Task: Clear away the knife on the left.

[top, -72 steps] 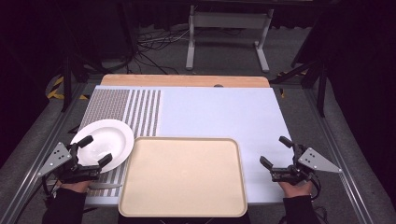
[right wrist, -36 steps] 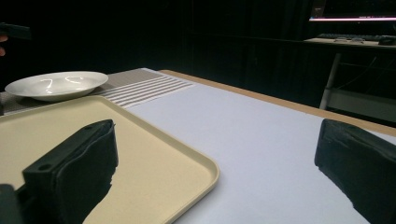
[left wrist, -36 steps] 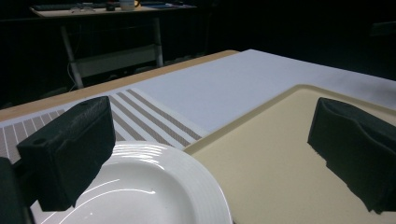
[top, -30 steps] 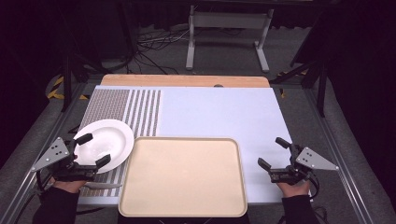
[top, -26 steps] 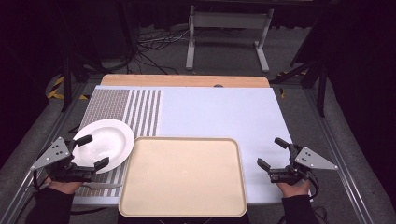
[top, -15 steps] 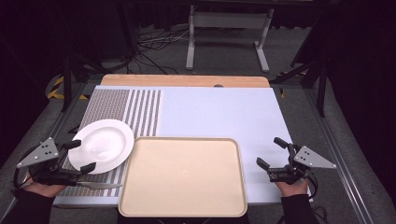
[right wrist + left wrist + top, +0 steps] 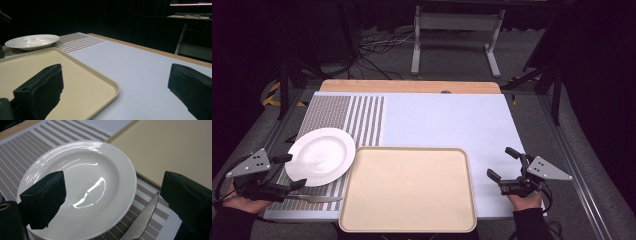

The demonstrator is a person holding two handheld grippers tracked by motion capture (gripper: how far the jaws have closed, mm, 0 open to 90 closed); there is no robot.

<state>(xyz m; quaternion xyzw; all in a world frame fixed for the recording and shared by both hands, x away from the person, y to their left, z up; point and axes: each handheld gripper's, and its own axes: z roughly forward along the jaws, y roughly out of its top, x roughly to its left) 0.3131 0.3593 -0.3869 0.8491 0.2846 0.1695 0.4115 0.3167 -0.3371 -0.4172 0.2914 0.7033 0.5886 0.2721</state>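
The white plate (image 7: 320, 156) lies on the striped placemat (image 7: 343, 115), left of the beige tray (image 7: 408, 189). The left gripper (image 7: 286, 171) stands spread, its 2 jaws flanking the plate's near rim without touching; a knife (image 7: 143, 220) lies beside it. The right gripper (image 7: 500, 163) is spread, empty.

The high view looks forward and down over the whole table (image 7: 452, 120) from the near edge. The left gripper view sits close above the white plate (image 7: 82, 192) at the near left corner, facing the beige tray (image 7: 175, 147). The right gripper view looks low across the table; both gripper views share plate (image 7: 32, 41) and tray (image 7: 75, 82).
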